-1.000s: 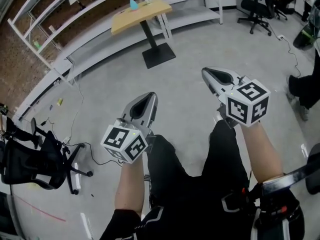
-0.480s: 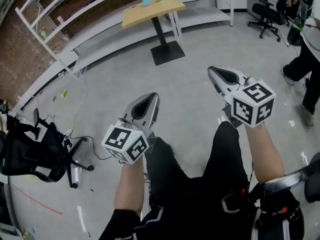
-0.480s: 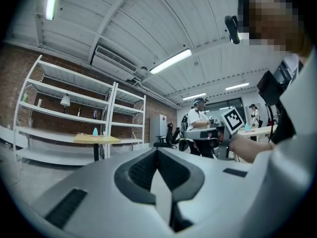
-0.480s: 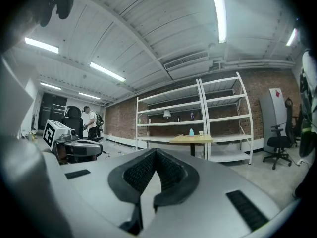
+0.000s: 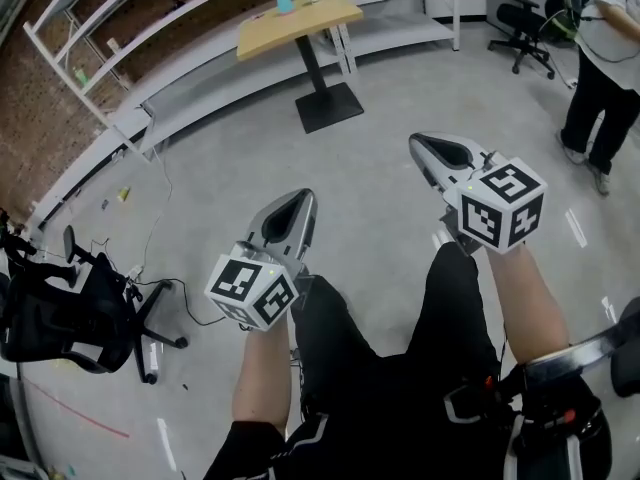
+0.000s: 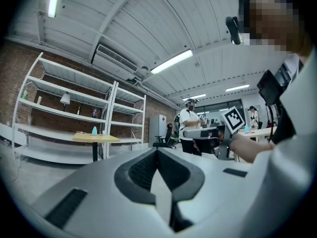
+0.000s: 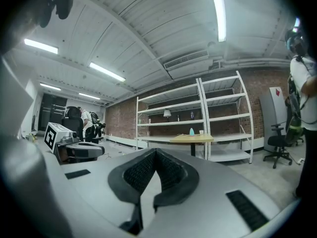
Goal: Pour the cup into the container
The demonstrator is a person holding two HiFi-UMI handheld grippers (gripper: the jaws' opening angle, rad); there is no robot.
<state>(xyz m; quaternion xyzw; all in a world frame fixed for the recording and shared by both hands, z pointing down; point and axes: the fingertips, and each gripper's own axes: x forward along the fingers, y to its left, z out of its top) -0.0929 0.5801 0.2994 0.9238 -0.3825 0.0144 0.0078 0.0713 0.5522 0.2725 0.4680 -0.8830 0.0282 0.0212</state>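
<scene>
Holding both tools shut, well short of the bench

Standing on a wooden bench [image 5: 300,26] far across the room, the small white cup [image 7: 201,132] has a teal thing [image 7: 191,131] just beside it; what that teal thing is cannot be made out at this range. Open concrete floor [image 5: 380,98] lies between the bench and the person. The left tool [image 5: 298,200] and right tool [image 5: 425,148] are both held out in front of the body at about waist height and point level toward the bench, well apart from each other, the right a little further forward. Each forearm [image 5: 262,368] reaches straight out behind its marker cube. Both tools have their jaws pressed together with nothing between them. White shelving [image 5: 150,28] runs behind the bench. An office chair [image 5: 60,313] stands at the left, and another person [image 5: 600,68] at the far right.
</scene>
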